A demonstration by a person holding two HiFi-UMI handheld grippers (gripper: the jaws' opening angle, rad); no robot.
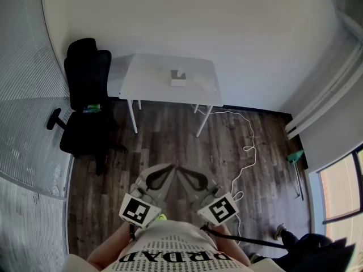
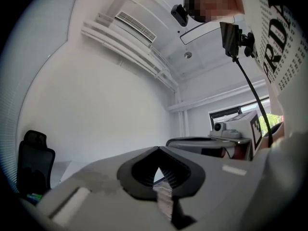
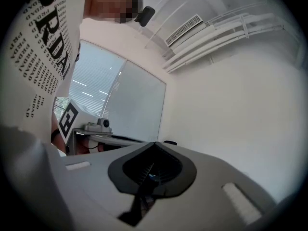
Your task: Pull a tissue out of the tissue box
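Currently:
Left gripper (image 2: 158, 148): fingers clenched, empty.
Right gripper (image 3: 154, 143): likewise.
Tissue box (image 1: 178, 80): on table (image 1: 146, 75), well apart.
Risk: unbraced box may lift with tissue.

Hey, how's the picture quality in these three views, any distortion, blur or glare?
Head view: strong fisheye, the wall bows, and the tissue box sits small and pale on the bright white table. Left gripper view: dark round vignette, the left gripper soft up close. Right gripper view: same vignette, the right gripper blurred too.
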